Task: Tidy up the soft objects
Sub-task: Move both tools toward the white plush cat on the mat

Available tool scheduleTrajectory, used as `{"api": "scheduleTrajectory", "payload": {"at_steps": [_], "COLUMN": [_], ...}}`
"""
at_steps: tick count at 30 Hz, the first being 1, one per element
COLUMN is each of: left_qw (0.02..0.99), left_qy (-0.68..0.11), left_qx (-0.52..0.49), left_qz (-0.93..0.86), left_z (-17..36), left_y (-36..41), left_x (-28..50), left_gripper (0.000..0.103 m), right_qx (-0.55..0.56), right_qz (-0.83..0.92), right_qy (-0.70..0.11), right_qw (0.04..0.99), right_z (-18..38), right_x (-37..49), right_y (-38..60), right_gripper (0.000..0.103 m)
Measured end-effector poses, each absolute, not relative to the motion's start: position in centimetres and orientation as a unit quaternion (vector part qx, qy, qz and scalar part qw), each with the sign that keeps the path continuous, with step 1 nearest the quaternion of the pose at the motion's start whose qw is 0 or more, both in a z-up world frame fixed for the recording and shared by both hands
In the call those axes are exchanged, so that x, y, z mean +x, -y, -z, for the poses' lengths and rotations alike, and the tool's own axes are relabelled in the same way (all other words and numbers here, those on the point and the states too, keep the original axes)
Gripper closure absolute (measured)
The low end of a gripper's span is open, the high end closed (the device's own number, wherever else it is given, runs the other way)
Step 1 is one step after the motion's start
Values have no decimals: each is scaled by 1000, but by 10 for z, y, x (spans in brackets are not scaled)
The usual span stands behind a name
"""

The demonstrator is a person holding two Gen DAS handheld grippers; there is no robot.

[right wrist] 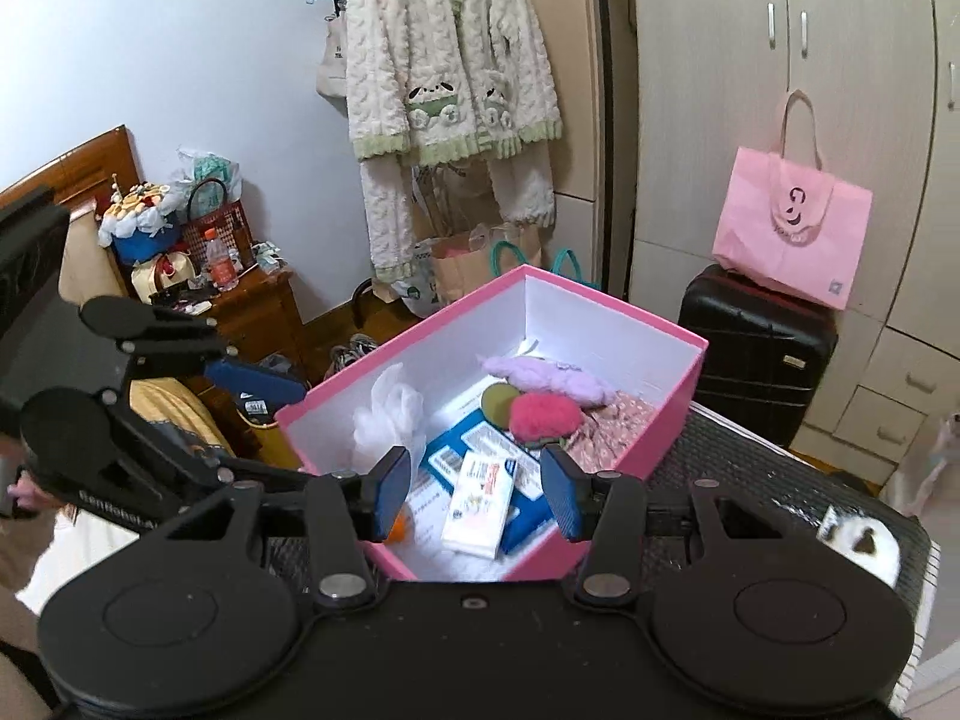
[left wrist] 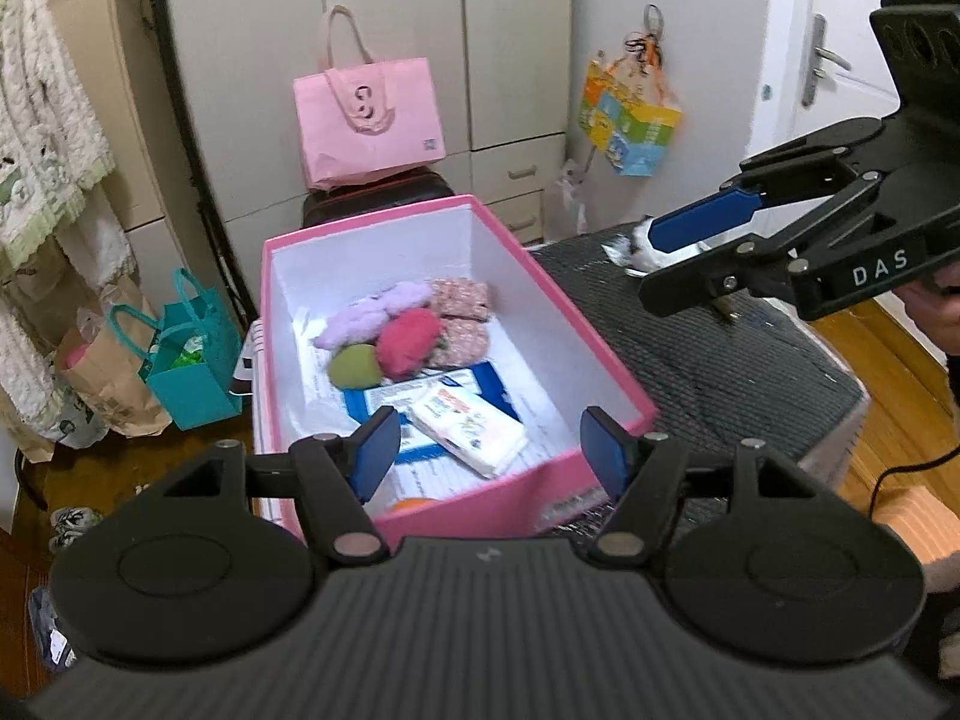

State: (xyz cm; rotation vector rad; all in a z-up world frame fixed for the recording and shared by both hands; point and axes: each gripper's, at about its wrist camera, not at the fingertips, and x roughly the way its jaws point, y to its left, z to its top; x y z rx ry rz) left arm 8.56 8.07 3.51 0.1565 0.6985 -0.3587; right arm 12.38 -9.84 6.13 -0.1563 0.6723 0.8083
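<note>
A pink box (left wrist: 372,223) (right wrist: 600,330) with white walls stands open on a dark woven mat (left wrist: 690,354). In it lie a lilac fluffy piece (left wrist: 384,306) (right wrist: 552,378), a pink fluffy ball (left wrist: 408,339) (right wrist: 543,417), an olive ball (left wrist: 354,367), a floral cloth (left wrist: 462,306), a tissue pack (left wrist: 468,423) (right wrist: 480,504) and a white plastic bag (right wrist: 384,414). My left gripper (left wrist: 489,450) (right wrist: 282,426) hangs open over the near rim, holding nothing. My right gripper (right wrist: 477,492) (left wrist: 666,258) is open and empty too. A white plush (right wrist: 858,540) (left wrist: 633,247) lies on the mat, to the right of the box.
A pink tote (left wrist: 369,120) sits on a black suitcase (right wrist: 756,348) behind the box. Teal and paper bags (left wrist: 180,360) stand on the floor at left, under a hanging fluffy robe (right wrist: 450,60). Wardrobe doors and drawers fill the back; a cluttered nightstand (right wrist: 252,300) is far left.
</note>
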Motion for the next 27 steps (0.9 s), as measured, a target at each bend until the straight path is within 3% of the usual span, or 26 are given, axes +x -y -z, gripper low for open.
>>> {"api": "scheduleTrajectory", "payload": {"at_steps": [6,11,17,21,24,27], "left_qw": [916,911,901,895,889,884], "left_qy": [-341,-340,-338,-334,-336,-337], "left_qx": [101,112,136,148,152,151], "left_qz": [185,207,235,257,272,287], "left_z": [-40,-39,-37,-33,-29,-24], "left_y": [-60,-42,-14,5,20,34], "left_x": [61,46,34,33,35,41], "left_gripper": [30,29,27,16,13,9], "right_qx": [-80,-87,-74,-75,-71,-63], "right_qz": [-387,-378,-363,-355,-349,-330], "right_qy": [-311,-305,-309,-307,-311,-318], "right_qw": [864,870,876,880,881,886], "right_z": [-65,-63,-54,-46,-37,-25], "right_x": [93,71,59,49,46,50], "right_y": [122,143,169,183,196,210], "right_gripper": [48,39,38,27,10,10]}}
